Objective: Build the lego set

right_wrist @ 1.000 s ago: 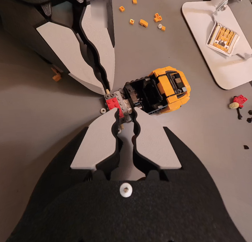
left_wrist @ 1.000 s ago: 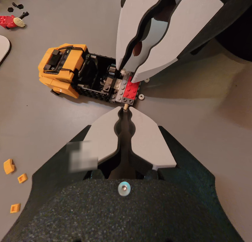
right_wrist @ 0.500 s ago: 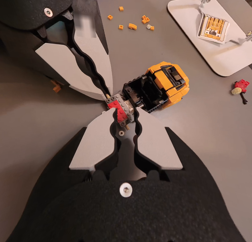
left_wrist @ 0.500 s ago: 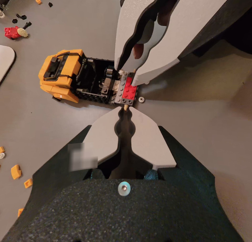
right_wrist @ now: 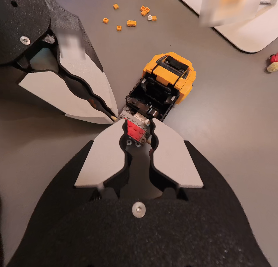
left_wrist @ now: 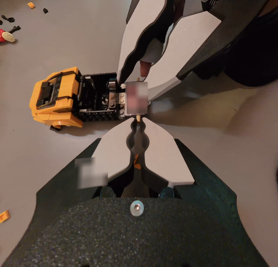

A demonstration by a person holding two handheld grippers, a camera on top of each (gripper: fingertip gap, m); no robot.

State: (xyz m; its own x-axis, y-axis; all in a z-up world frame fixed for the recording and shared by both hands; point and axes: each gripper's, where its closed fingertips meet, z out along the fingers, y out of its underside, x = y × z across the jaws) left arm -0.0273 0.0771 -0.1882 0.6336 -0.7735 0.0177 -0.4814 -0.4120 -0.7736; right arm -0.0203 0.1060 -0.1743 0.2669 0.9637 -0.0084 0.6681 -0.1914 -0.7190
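Model: orange-and-black brick car lies on the grey table; roof off, cabin bare, red plate at its rear end
Left tongs: pressed nearly together, pinching a tan peg that juts from the rear block
Right tongs: spread astride the red plate; whether the pads press cannot be told
Loose: orange bricks well apart
Hidden: a mosaic patch covers the rear block in the left wrist view; white board cut off, blurred
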